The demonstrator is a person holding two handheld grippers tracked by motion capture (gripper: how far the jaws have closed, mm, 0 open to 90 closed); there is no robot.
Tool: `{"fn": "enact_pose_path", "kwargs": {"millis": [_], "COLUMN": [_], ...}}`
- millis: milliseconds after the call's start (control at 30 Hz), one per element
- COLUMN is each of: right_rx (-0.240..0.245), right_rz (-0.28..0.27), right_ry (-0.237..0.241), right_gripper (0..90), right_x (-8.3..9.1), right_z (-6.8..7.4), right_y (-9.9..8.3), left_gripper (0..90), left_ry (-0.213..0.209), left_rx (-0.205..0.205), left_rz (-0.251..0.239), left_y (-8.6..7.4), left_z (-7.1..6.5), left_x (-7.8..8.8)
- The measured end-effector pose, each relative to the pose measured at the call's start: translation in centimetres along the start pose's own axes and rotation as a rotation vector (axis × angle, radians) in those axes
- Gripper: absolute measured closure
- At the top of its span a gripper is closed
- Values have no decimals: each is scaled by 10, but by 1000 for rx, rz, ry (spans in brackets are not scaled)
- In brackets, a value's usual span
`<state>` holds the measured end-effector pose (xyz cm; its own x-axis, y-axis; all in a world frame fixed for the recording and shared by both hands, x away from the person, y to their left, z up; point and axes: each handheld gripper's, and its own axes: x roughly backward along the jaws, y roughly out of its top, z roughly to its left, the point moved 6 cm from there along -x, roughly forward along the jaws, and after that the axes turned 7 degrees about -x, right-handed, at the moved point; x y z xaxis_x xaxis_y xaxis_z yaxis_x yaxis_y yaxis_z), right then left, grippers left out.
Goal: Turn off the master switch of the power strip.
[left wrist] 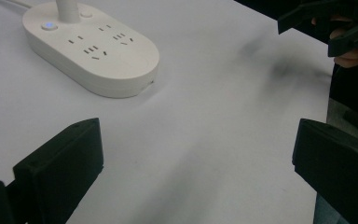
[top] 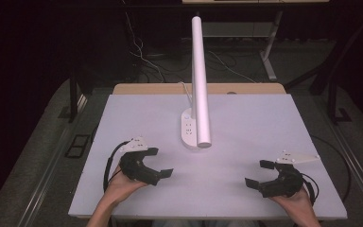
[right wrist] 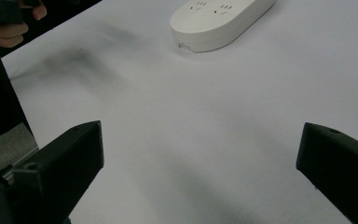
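Both grippers, left (top: 159, 162) and right (top: 257, 173), fingers wide apart, empty, low over near worktop (top: 246, 123) edge. Power strip (top: 189, 128) mid-worktop, long axis running near-to-far, white tube (top: 200, 80) standing over it.

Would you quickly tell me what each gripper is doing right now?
Left gripper: open, holding nothing.
Right gripper: open, holding nothing.

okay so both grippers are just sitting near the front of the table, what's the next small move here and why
Probably ease the left gripper forward toward the white power strip. Both the left gripper and the right gripper are open and hold nothing, and the strip, with the white tube rising from it, lies mid-table. In the left gripper view the strip sits ahead, closer than in the right gripper view.
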<state>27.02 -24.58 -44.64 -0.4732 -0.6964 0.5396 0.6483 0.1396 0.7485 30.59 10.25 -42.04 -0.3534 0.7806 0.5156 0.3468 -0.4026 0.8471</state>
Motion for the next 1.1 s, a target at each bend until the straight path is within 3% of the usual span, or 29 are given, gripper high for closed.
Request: {"fn": "enact_pose_path", "kwargs": {"millis": [1100], "right_rx": [5], "right_rz": [3], "right_ry": [-5], "right_gripper": [0], "right_x": [0], "right_z": [-1], "right_y": [0], "left_gripper": [15], "left_ry": [-2], "left_rx": [-45], "left_rz": [66], "left_y": [45], "left_z": [26], "left_x": [-14]}}
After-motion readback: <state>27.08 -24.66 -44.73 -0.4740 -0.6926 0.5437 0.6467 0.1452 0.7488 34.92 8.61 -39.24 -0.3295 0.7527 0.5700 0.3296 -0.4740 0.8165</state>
